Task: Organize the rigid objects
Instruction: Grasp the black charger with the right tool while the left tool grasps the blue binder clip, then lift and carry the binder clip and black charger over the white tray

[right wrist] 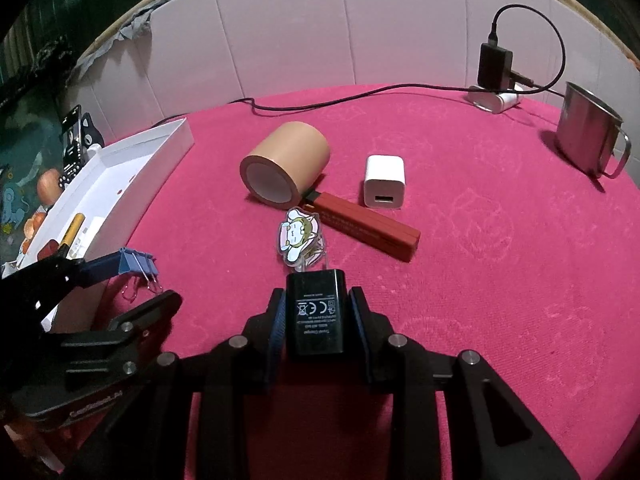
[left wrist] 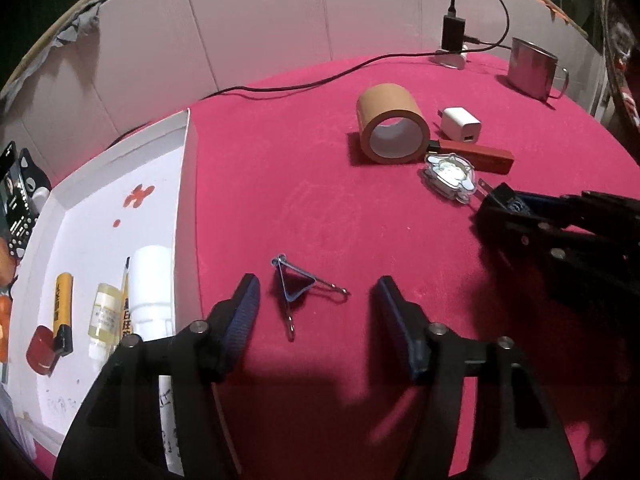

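A blue binder clip (left wrist: 296, 286) lies on the red tablecloth between the spread fingers of my left gripper (left wrist: 317, 280); neither pad touches it, so the gripper is open. From the right wrist the clip (right wrist: 136, 266) shows beside the left gripper's upper finger. My right gripper (right wrist: 317, 291) is shut on a black charger (right wrist: 316, 320), held above the cloth with its label facing up. Beyond it lie a cartoon acrylic charm (right wrist: 298, 236), a red bar (right wrist: 368, 226), a white charger cube (right wrist: 384, 182) and a brown tape roll (right wrist: 286, 168).
A white tray (left wrist: 120, 200) at the left holds a yellow lighter (left wrist: 63, 312), a small bottle (left wrist: 105, 316), a white tube (left wrist: 150, 288) and a red cap (left wrist: 40, 354). A metal mug (right wrist: 584, 136) and a plugged black adapter (right wrist: 495, 66) with its cable stand at the back.
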A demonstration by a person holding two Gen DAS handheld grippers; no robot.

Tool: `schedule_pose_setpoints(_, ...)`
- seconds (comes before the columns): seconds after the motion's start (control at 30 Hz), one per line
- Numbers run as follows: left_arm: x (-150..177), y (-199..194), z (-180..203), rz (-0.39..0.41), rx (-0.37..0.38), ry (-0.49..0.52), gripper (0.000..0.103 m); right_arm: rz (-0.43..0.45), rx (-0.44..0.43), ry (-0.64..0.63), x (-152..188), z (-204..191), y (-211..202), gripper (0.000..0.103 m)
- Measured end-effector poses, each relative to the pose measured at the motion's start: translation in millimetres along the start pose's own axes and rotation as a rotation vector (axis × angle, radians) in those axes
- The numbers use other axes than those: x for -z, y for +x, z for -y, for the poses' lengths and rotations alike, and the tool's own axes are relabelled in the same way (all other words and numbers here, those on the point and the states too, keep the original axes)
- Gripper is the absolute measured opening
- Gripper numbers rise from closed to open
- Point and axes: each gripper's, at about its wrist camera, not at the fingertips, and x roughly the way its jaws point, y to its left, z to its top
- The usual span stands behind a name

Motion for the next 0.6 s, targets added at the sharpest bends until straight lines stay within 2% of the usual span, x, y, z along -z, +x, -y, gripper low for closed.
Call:
schedule_pose_setpoints(0.13,0.8,-1.3,-1.9,0.015,0.026,-0.011,0.034,0.0,-0.001,0.0,0.2,0.5,-0.2,0.03)
schedule_pose_setpoints(0.27,2.4,-8.9,-7.7,0.034,0.084,-0.047,0.033,0.0,-0.004,0.003,0.2,0.5,0.3,0.03)
schedule_pose_setpoints(0.6,1.6,-42.5,13.3,0.14,0.1,0.039,0.033,0.015,0.013,0.019,0.2,4.4,-2.6,0.029)
